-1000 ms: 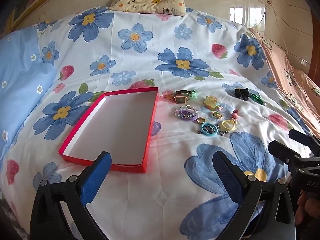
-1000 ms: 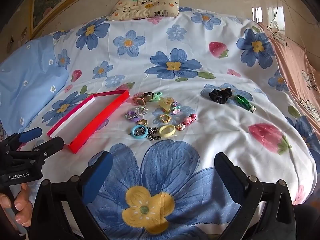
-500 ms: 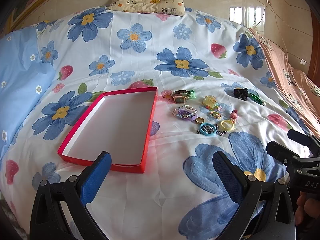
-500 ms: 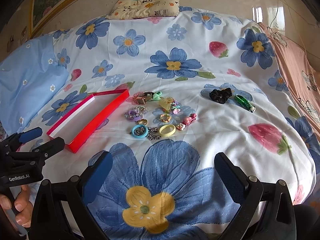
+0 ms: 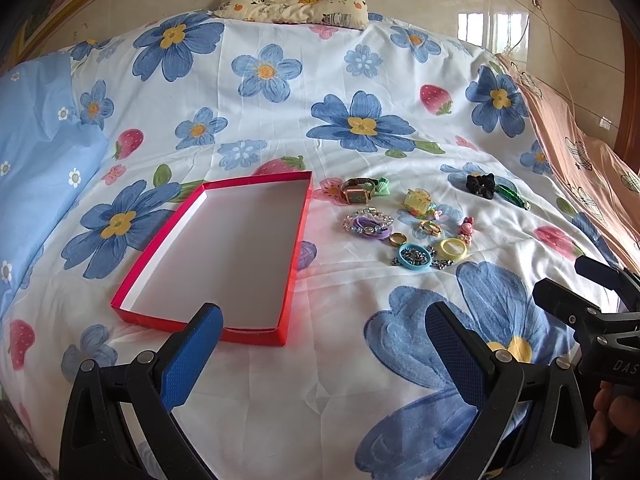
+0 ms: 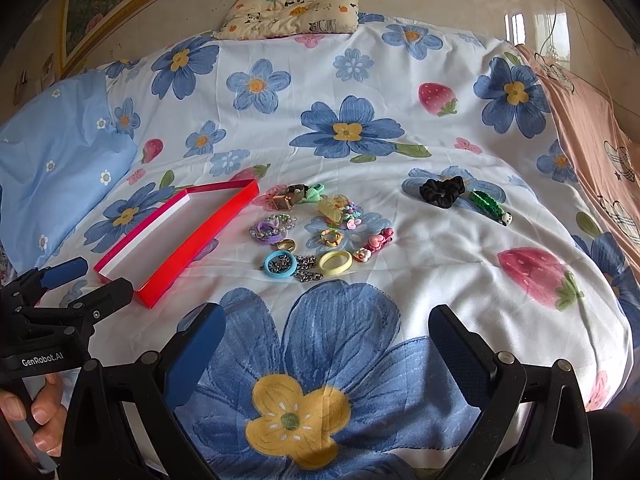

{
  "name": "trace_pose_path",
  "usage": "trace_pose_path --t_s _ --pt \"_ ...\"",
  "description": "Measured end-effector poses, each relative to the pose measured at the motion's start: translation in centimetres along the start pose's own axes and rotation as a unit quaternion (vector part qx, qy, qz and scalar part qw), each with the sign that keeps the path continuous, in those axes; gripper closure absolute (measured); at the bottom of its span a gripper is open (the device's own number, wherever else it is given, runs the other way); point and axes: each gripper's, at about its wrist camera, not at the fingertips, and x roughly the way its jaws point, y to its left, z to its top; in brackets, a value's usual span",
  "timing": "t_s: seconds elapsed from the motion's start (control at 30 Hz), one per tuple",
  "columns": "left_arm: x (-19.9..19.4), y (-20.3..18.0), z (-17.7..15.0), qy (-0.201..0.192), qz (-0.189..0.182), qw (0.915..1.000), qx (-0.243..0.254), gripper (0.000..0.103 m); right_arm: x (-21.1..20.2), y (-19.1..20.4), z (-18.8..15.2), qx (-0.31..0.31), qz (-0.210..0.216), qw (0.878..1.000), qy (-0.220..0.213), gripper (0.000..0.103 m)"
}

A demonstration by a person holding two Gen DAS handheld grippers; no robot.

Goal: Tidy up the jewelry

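A shallow red box [image 5: 296,240] [image 6: 192,236] with a white inside lies empty on the flowered bedsheet. To its right sits a cluster of jewelry: a watch [image 5: 358,194] [image 6: 290,196], a purple bead bracelet [image 5: 370,226] [image 6: 272,230], a gold ring [image 5: 398,239] [image 6: 287,245], a blue ring with chain [image 5: 416,258] [image 6: 280,266], a yellow ring [image 5: 453,249] [image 6: 335,263]. Further right lie a black scrunchie [image 5: 480,185] [image 6: 442,192] and a green clip [image 6: 490,206]. My left gripper [image 5: 320,342] is open over the box's near edge. My right gripper [image 6: 326,342] hangs open short of the cluster.
A patterned pillow [image 5: 294,0] lies at the head of the bed and a blue pillow [image 5: 36,152] at the left. A pink blanket [image 6: 592,128] runs along the right side. A hand [image 6: 36,412] holds the left gripper's handle.
Both views have shifted only slightly; the left gripper has eased a little nearer the box. Nothing on the bed has moved and both grippers stay open.
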Motion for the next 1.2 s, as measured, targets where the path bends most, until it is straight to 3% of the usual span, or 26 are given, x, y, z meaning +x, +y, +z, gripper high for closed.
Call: trace_pose_path --t_s 1.2 --pt "2.3 -0.1 0.1 0.018 -0.002 0.9998 0.000 0.001 0.5 0.4 0.0 0.008 0.006 1.000 0.008 0.001"
